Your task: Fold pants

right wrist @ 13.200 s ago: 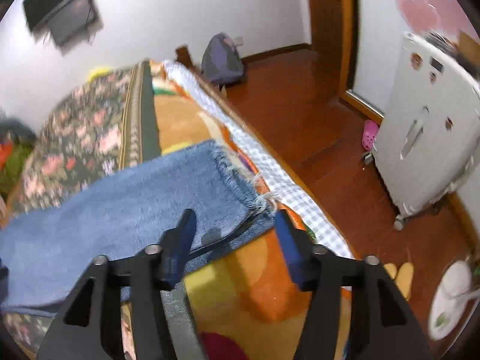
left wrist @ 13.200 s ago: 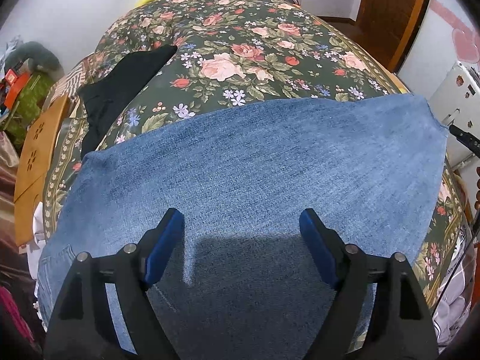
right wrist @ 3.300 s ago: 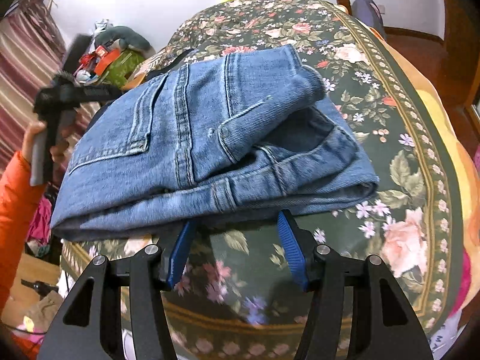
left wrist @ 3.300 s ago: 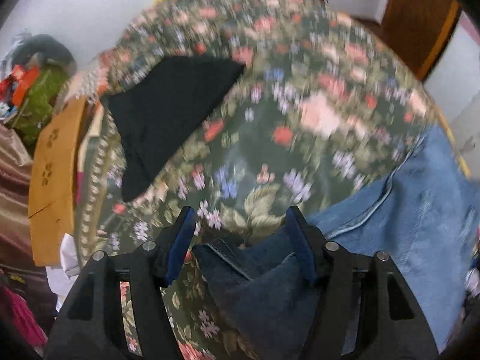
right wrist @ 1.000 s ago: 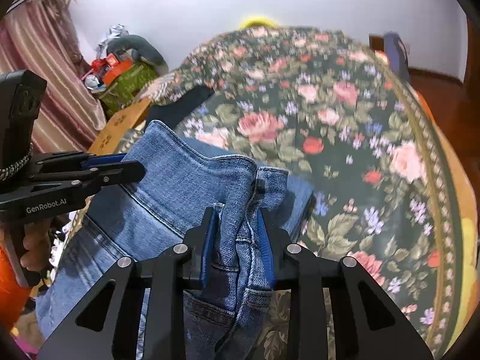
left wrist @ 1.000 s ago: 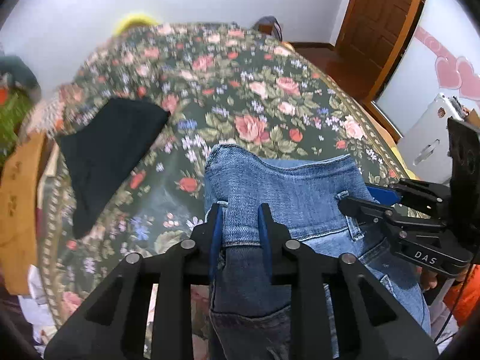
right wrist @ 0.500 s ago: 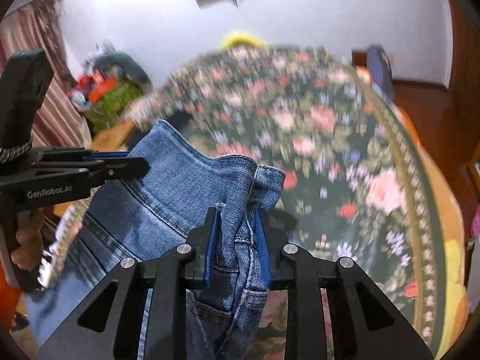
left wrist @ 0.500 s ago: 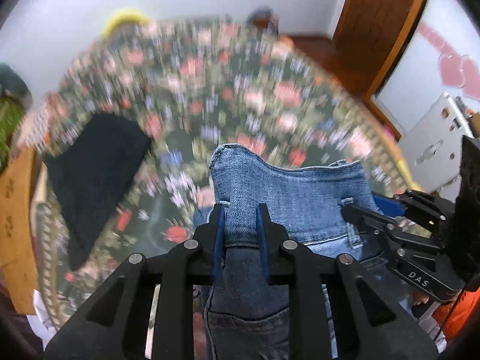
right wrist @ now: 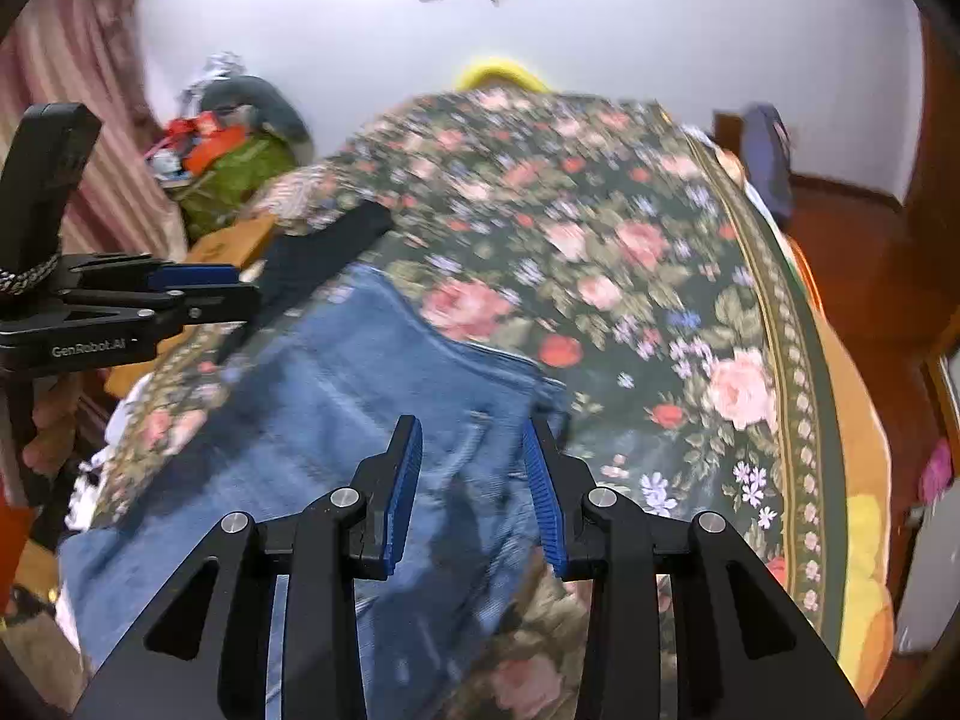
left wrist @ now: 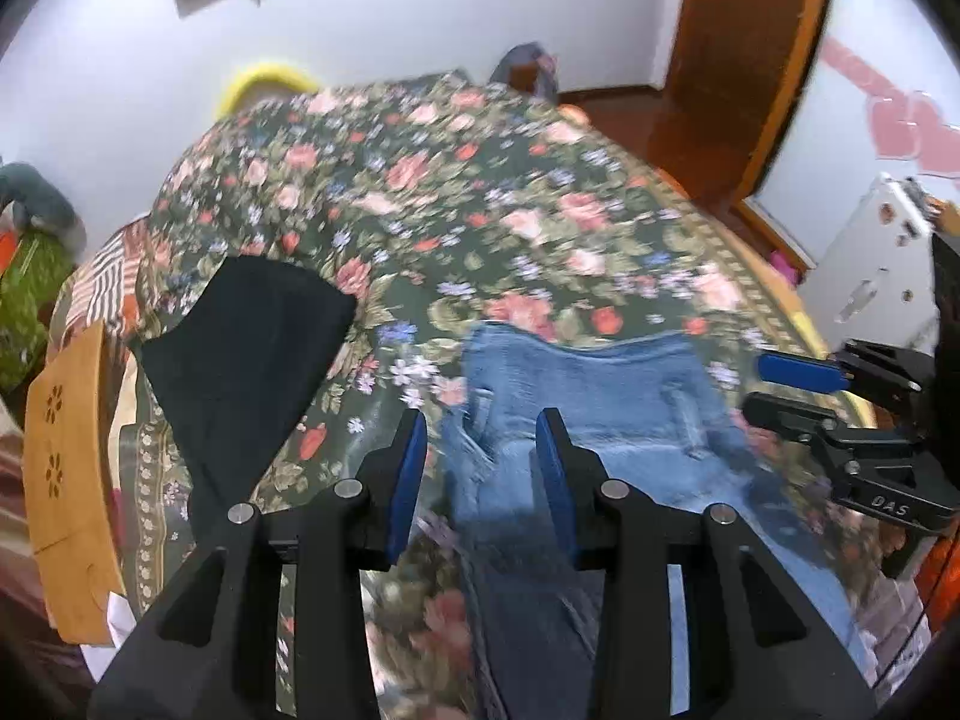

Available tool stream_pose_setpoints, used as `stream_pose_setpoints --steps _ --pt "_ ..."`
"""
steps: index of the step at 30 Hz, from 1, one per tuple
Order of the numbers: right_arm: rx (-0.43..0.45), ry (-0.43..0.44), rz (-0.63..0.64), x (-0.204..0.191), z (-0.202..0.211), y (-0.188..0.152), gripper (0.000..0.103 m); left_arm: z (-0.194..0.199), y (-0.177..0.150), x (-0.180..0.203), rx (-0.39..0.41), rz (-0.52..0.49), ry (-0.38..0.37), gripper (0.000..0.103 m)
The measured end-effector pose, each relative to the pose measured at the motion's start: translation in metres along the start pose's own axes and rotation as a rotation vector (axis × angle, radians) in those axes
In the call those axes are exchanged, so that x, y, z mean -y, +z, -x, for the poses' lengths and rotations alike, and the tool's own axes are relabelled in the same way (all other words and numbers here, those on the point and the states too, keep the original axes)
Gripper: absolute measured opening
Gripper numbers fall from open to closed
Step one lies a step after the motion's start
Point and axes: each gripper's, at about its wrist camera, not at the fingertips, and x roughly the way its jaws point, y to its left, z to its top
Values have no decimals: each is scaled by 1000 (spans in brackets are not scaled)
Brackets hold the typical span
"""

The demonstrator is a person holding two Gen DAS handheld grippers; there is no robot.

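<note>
Pants (left wrist: 576, 414) lie near the bed's (left wrist: 420, 198) front edge, waistband away from us; our left gripper (left wrist: 480, 456) and right gripper (right wrist: 471, 468) hover over opposite waistband corners, fingers wide, holding nothing.

open floral bedspread (left wrist: 480, 210) beyond the jeans (left wrist: 588, 396), bare up to the far wall: free passage forward. black garment (left wrist: 252, 348) lying flat on the bedspread, left of the jeans and apart from them, a strip of bare cover between. wooden board (left wrist: 66, 480) along the bed's left edge, bounding reach on that side. left gripper (left wrist: 480, 468) and right gripper (right wrist: 471, 480) both spread above the denim, nothing between the pads. right gripper (left wrist: 798, 387) low over the jeans' right edge, blocking that side. white appliance (left wrist: 870, 276) and wooden door frame (left wrist: 750, 60) past the right edge, well clear of the bed.
</note>
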Motion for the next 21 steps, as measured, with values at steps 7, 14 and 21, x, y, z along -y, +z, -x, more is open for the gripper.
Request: stream_pose_setpoints --steps 7,14,21 --pt "-71 73 55 -32 -12 -20 32 -18 -40 35 -119 -60 -74 38" --pt "-156 77 63 -26 -16 -57 34 -18 -82 23 -145 -116 -55 39" --pt "-162 -18 73 -25 23 -70 34 28 -117 -21 -141 54 45 37"
